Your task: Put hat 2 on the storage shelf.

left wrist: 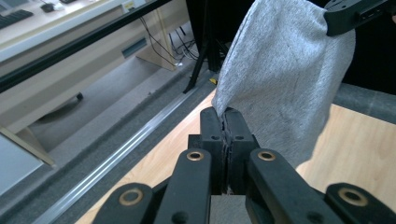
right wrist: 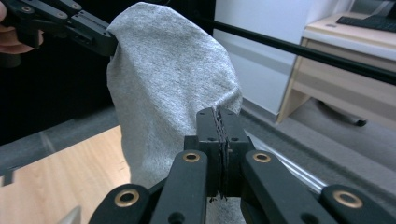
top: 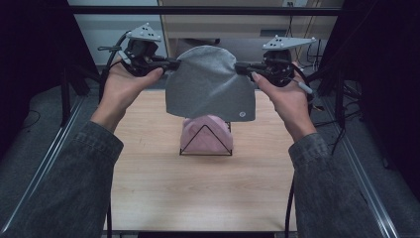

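Pink hat (top: 205,130) on rack (top: 206,144): high view.

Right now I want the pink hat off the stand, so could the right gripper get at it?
Probably not yet: the right gripper is shut on the grey hat, which hangs over the pink hat on the wire stand.

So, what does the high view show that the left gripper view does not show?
High view alone: a pink hat on a black wire stand, both hands, and the small round patch on the grey beanie. Left gripper view alone: the left gripper fingers shut on the beanie's edge, seen close, and a desk with a keyboard. Both: the beanie, the right gripper and the wooden table.
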`<state>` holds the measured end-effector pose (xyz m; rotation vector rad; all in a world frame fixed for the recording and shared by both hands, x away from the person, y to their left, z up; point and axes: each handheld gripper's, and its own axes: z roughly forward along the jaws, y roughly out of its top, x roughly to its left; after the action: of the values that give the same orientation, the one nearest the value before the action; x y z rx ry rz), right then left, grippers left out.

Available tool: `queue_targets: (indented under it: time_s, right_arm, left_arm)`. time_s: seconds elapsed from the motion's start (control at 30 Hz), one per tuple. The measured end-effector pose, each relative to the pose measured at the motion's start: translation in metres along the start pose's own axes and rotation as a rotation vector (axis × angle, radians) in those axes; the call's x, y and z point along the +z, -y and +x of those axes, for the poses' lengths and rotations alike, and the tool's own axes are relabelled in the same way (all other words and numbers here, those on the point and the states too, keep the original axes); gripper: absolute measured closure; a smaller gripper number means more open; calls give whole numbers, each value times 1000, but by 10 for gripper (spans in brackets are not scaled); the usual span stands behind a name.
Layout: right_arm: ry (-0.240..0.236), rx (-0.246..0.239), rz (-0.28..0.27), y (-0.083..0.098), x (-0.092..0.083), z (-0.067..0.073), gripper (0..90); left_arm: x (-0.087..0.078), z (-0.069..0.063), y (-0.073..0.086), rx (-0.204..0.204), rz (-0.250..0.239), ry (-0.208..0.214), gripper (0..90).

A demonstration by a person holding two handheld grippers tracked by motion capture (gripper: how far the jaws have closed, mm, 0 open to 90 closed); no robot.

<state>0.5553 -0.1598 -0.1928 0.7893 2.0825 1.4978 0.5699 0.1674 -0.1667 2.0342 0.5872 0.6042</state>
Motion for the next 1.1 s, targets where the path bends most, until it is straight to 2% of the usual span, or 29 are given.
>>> queue_targets:
  time_s: [0.3,0.47,0.63,0.77,0.9,1.1]
  right_arm:
    - [29,13,-17,1,21,-13,894]
    - [32,35,-1,12,36,-20,894]
    - [41,38,20,23,50,-28,894]
    - [47,58,12,29,55,-36,894]
    - [56,54,30,33,60,-40,894]
    - [75,58,52,42,69,-41,893]
  left_arm:
    - [11,12,0,-9,-23,-48,886]
    - [24,17,4,-5,-7,-58,886]
    - [36,22,9,-8,0,-61,885]
    - [44,20,14,-13,-4,-56,885]
    - [51,19,18,-2,19,-65,885]
    - [61,20,27,-28,30,-72,885]
